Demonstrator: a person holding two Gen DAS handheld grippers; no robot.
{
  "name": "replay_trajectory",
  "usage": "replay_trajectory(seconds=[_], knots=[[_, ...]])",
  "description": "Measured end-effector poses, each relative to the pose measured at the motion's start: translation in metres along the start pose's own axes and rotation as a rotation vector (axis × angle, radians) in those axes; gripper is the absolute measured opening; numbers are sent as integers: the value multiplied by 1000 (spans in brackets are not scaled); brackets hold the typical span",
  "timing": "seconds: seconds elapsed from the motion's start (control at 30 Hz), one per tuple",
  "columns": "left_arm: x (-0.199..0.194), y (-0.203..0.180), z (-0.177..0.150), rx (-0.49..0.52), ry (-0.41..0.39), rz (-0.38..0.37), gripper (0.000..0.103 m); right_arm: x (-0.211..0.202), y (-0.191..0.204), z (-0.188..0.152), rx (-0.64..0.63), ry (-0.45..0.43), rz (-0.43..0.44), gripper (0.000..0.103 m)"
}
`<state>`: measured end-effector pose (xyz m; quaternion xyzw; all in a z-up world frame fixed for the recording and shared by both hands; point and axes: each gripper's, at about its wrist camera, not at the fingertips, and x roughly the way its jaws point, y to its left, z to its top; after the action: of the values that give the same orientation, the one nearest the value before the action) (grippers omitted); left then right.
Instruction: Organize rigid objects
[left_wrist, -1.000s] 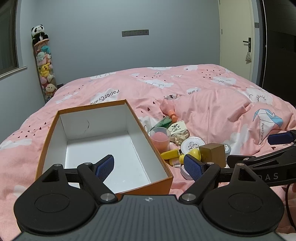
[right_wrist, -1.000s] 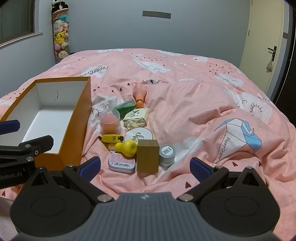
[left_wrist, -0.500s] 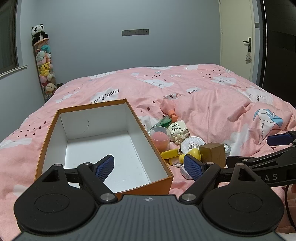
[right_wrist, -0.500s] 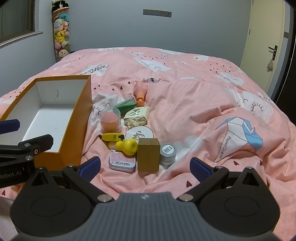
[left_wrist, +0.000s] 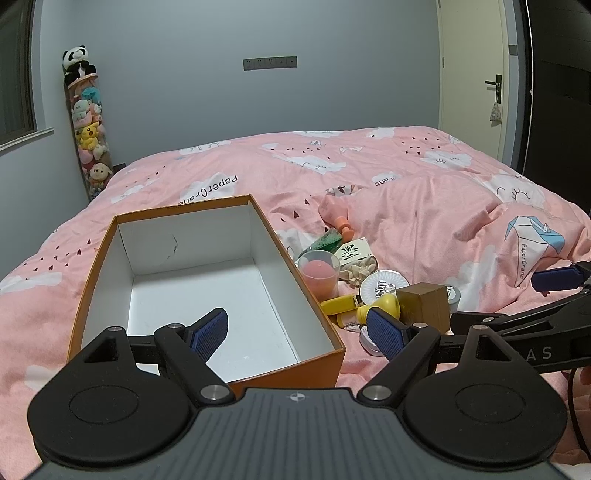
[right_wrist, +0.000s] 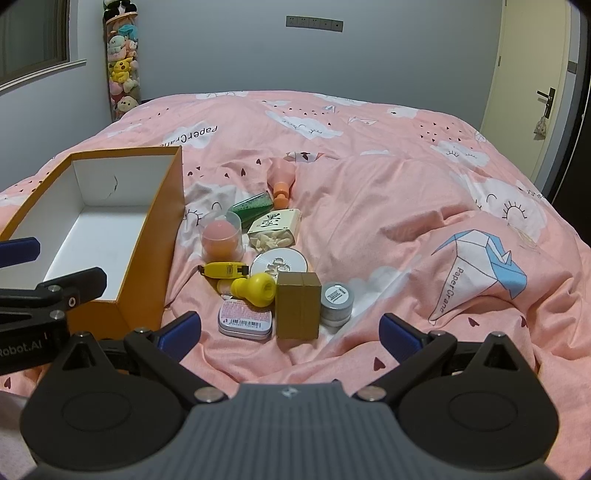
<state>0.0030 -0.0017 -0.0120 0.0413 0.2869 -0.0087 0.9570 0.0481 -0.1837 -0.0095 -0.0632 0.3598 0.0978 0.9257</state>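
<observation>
A: How much room is there?

B: Plenty. The pink bedspread (right_wrist: 388, 206) lies bare to the right of the clutter, and the orange box (left_wrist: 325, 354) stands empty, its white floor showing.

A: Where are the tools?

B: The left gripper (left_wrist: 297, 330) hangs over the box's near edge, jaws wide, holding nothing. The right gripper (right_wrist: 290, 330) is spread too, just short of the brown block (right_wrist: 297, 310).

A: And the pile?

B: Right of the box: block upright, pink tin (right_wrist: 245, 319) and yellow bulb (right_wrist: 255, 290) beside it, grey jar (right_wrist: 336, 302) on its right.
</observation>
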Motion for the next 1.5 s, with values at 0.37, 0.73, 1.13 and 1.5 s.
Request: replay_trajectory(seconds=[0.37,0.73,1.13,1.5], knots=[[0,0,-1,-1,2,-1,100,0,0,0,0,3,0,101],[0,-1,-1,-2,4,-1,100,-1,0,0,0,4,0,101],[6,-3,2,12,50,-95,96,8,-4,3,12,51,38,101],[37,-19,31,231,129,-279,76,32,-32,29,49,120,107,75]])
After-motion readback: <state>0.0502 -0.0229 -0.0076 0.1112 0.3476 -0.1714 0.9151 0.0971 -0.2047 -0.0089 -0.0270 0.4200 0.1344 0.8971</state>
